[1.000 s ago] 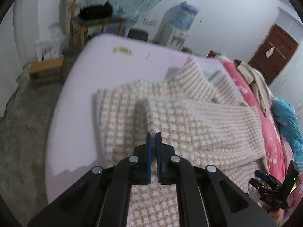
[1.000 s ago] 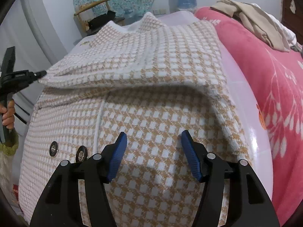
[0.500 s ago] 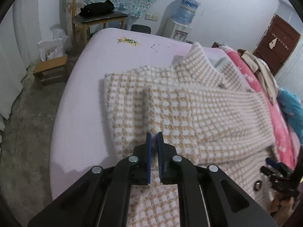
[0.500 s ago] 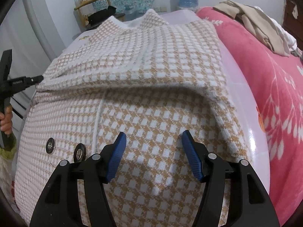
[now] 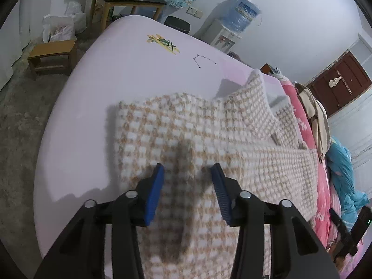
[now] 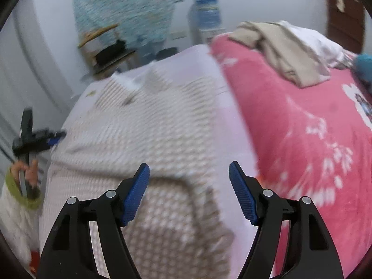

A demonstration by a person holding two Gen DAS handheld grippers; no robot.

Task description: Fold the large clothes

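You have the lilac bed sheet (image 5: 130, 74) as your biggest surface: its left and far parts lie bare, and its rounded left edge drops to the rough grey floor (image 5: 21, 125). On your right the sheet meets the pink floral blanket (image 6: 302, 125), where a beige garment (image 6: 279, 48) lies in a heap near the far end. Past the sheet's far edge stand a wooden chair (image 5: 130, 0), a water dispenser (image 5: 234, 23) and a low wooden stool (image 5: 52, 53).

The checked beige-and-white coat (image 5: 209, 134) lies across the middle of the sheet, its collar toward the far side and one sleeve folded over the body. Its left edge stops well inside the sheet's border, so bare sheet runs along that side; its right edge sits near the pink blanket.

Your left gripper (image 5: 187, 174) is over the coat's near-left part, jaws partly apart and opening; the fabric lies below the gap and the pads do not press it. Your right gripper (image 6: 189, 174) hangs above the coat's near-right edge, jaws wide and opening further, with nothing held. The right view is blurred
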